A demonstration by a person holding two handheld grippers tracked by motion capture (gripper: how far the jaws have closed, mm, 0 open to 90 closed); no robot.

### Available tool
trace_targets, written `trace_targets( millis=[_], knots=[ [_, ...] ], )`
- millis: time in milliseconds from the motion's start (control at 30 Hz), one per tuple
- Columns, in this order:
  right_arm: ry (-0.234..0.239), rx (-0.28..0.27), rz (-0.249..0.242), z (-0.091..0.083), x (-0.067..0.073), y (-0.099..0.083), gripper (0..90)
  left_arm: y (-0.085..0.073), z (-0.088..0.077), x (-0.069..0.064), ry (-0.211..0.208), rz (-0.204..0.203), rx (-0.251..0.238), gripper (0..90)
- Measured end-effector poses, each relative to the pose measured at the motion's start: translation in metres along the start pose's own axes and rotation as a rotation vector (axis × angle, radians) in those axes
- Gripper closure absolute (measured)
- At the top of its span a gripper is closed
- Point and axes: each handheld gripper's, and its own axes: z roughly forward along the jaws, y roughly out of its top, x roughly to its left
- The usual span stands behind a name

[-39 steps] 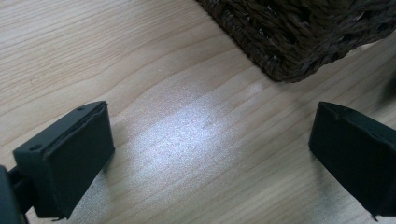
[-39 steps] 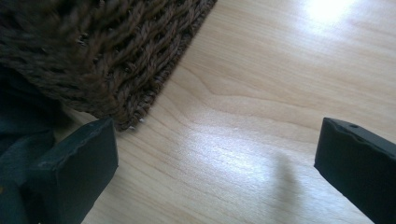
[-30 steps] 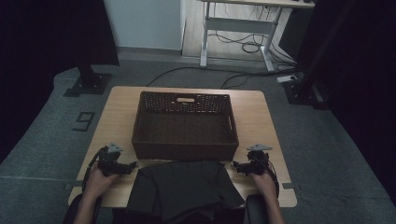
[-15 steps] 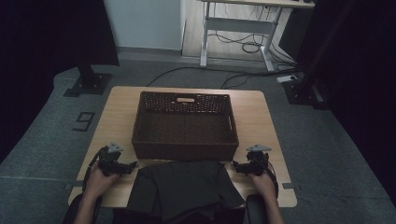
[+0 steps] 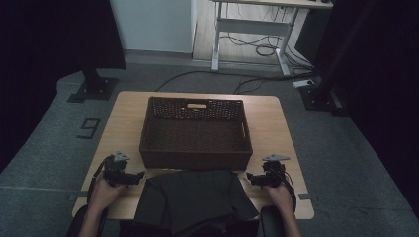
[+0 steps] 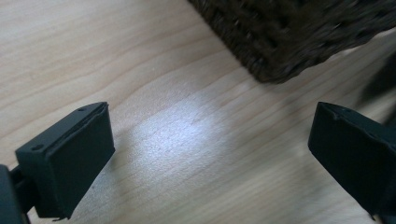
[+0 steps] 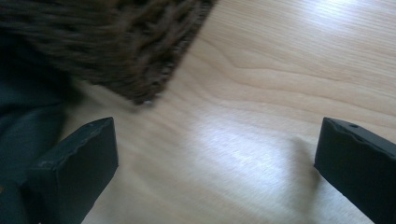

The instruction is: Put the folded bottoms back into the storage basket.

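Black jaws spread wide on both sides, nothing between them but bare pale wood. Left gripper (image 5: pixel 132 177) parked low over the table (image 5: pixel 126 118), just off the left edge of the dark cloth (image 5: pixel 195 197); right gripper (image 5: pixel 256 179) mirrored just off the cloth's right edge. Ahead of each gripper and slightly inward, a near corner of the brown wicker basket (image 5: pixel 196 133), seen close in both gripper views. Between the two grippers, folded dark cloth lying flat at the table's near edge, partly overhanging it, almost touching the basket's front wall. Basket apparently empty. Judged from this: work barely begun, cloth not yet gripped or lifted, everything left to do, likely a pinch at each side and a lift forward into the basket.
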Motion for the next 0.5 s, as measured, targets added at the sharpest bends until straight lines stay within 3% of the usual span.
trace_targets(
  millis=[200,500],
  knots=[
    [0.020,-0.008,-0.017,-0.012,0.015,-0.002,0.0,-0.002,-0.016,-0.018,-0.019,0.013,-0.034,0.3],
    [0.041,-0.022,-0.022,-0.023,0.029,-0.002,0.0,-0.003,-0.017,-0.039,-0.054,0.054,-0.017,0.3]
  ],
)
